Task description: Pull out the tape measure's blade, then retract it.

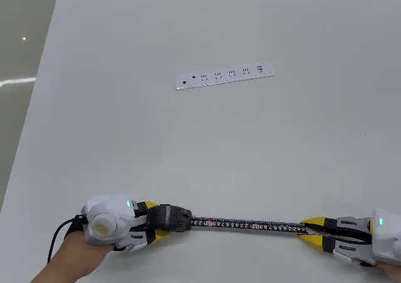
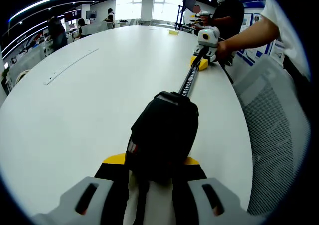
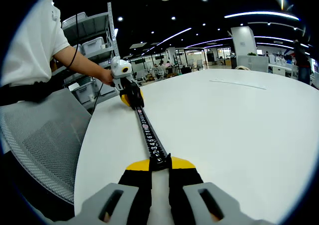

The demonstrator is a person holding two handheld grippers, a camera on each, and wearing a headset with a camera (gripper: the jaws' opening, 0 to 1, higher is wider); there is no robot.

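The left gripper (image 1: 153,220) has its jaws closed on the black tape measure case (image 1: 170,216) near the front-left corner of the bench (image 1: 188,151), probably so that the case cannot slide. The right gripper (image 1: 309,230) pinches the end of the blade (image 1: 244,225) further right along the front edge, which holds the blade stretched out between them, seemingly ready to retract

I am making out white digits, 3 4 5 6 7 8, running along the black blade (image 3: 147,131) just ahead of my right claw (image 3: 160,161); farther out the print is blurring past reading.
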